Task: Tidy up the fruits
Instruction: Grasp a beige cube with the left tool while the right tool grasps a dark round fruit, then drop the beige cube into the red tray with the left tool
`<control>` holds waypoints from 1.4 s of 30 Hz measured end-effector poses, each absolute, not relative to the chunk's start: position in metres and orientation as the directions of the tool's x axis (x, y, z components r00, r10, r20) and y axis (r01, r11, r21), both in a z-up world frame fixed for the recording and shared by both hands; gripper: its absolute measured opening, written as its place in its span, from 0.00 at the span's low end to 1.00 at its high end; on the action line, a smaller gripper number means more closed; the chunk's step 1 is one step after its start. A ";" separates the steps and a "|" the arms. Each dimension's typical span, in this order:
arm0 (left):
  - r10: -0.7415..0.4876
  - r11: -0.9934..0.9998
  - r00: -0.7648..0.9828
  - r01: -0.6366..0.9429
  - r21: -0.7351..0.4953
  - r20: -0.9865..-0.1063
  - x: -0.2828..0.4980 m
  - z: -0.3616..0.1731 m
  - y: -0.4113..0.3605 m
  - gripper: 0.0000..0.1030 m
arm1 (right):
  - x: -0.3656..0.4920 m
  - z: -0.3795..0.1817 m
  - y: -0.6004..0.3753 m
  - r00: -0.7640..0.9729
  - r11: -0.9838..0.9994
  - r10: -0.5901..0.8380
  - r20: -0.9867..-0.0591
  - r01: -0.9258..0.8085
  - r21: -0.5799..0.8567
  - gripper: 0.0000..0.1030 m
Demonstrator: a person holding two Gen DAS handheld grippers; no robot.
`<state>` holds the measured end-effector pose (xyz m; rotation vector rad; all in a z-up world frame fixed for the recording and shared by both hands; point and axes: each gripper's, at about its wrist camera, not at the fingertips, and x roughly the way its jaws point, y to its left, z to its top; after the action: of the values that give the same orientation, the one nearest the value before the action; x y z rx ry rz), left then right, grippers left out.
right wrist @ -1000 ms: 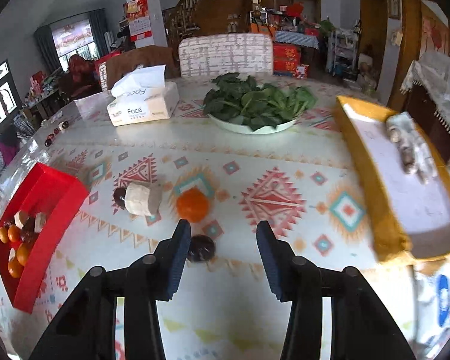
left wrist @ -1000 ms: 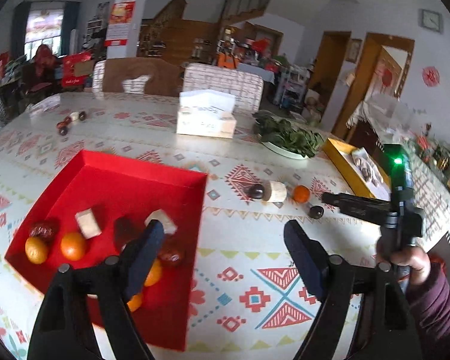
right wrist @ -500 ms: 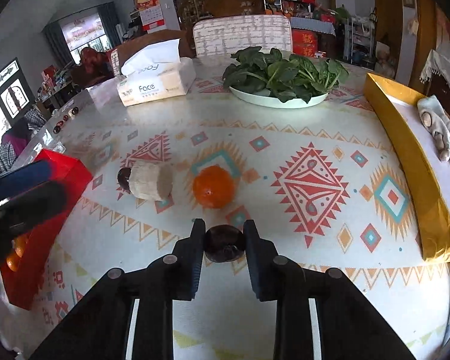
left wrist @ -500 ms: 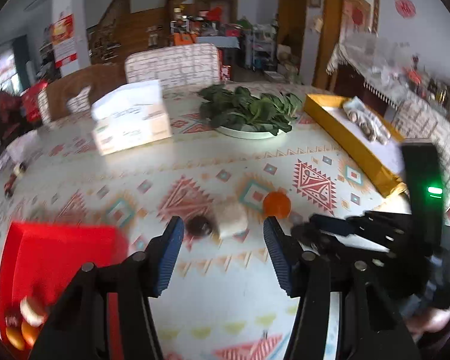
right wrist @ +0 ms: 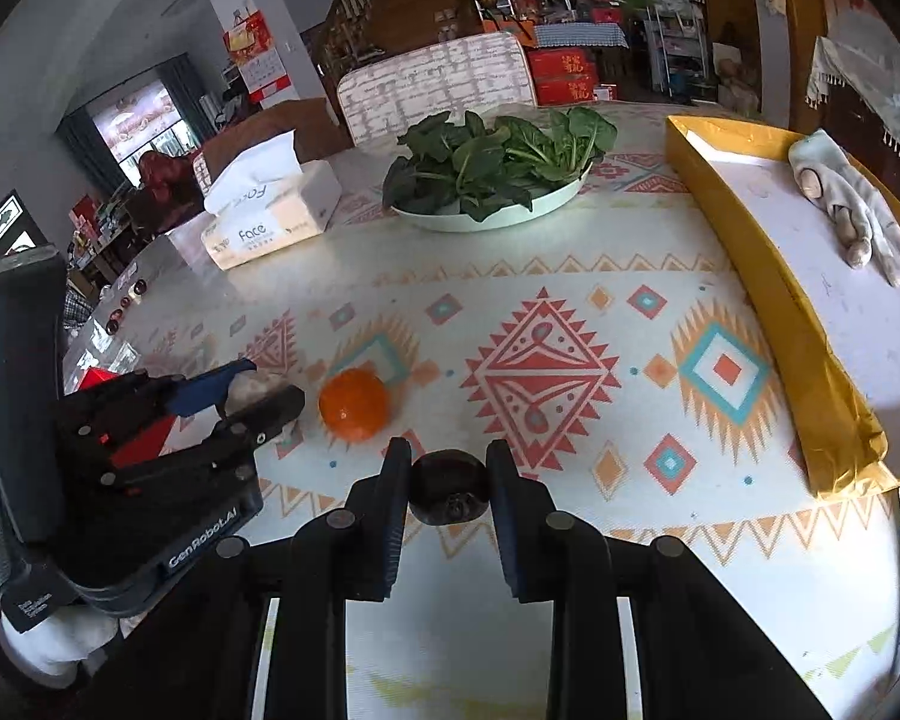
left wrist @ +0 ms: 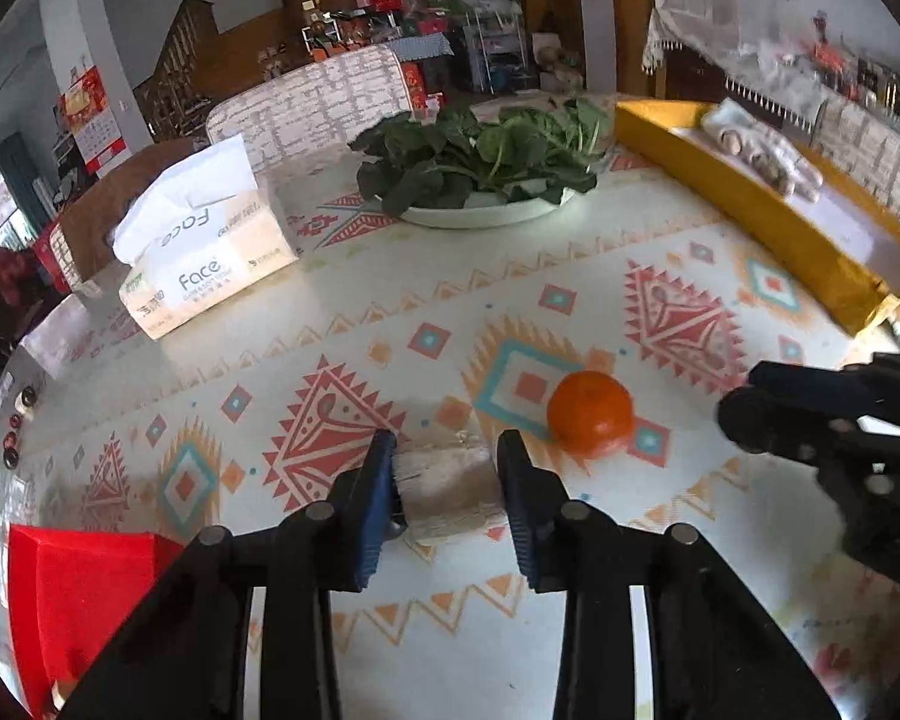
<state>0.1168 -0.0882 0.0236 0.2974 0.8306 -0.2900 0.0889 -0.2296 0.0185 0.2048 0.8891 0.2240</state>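
My left gripper [left wrist: 447, 468] is shut on a pale cut fruit chunk [left wrist: 450, 489] that rests on the patterned tablecloth. An orange mandarin [left wrist: 591, 414] lies just right of it; it also shows in the right wrist view [right wrist: 354, 396]. My right gripper [right wrist: 450, 477] is shut on a dark round fruit [right wrist: 450, 486] at table level. The right gripper shows at the right of the left wrist view [left wrist: 744, 402], and the left gripper shows at the left of the right wrist view [right wrist: 252, 396]. The red tray [left wrist: 78, 576] sits at the lower left.
A tissue box [left wrist: 204, 258] and a plate of leafy greens [left wrist: 480, 174] stand at the back. A yellow tray [right wrist: 810, 312] holding a glove [right wrist: 846, 204] lies along the right. Small dark items [left wrist: 18, 420] sit at the far left edge.
My left gripper moved from over the red tray to the pale chunk and closed on it. My right gripper closed on the dark fruit.
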 end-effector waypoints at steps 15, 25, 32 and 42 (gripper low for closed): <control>-0.207 0.971 0.743 0.233 -0.044 -0.636 0.009 0.104 0.004 0.33 | 0.077 0.027 -0.215 0.654 0.956 0.290 -0.699 -0.165 0.242 0.27; -0.062 0.998 0.764 0.049 -0.038 -0.642 -0.009 0.104 0.129 0.33 | 0.061 0.059 -0.127 0.549 0.861 0.509 -0.663 -0.334 0.383 0.27; 0.020 0.999 0.720 -0.049 -0.022 -0.694 0.019 0.076 0.191 0.33 | 0.052 0.055 -0.013 0.456 0.821 0.528 -0.716 -0.490 0.293 0.27; 0.013 0.995 0.680 -0.083 -0.060 -0.733 0.040 0.050 0.214 0.34 | 0.076 0.033 0.073 0.417 0.824 0.465 -0.781 -0.527 0.209 0.28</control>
<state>0.0404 0.2144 0.0495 -0.0909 0.8217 0.0538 0.0758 0.0734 0.0331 -0.0729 0.9554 0.6234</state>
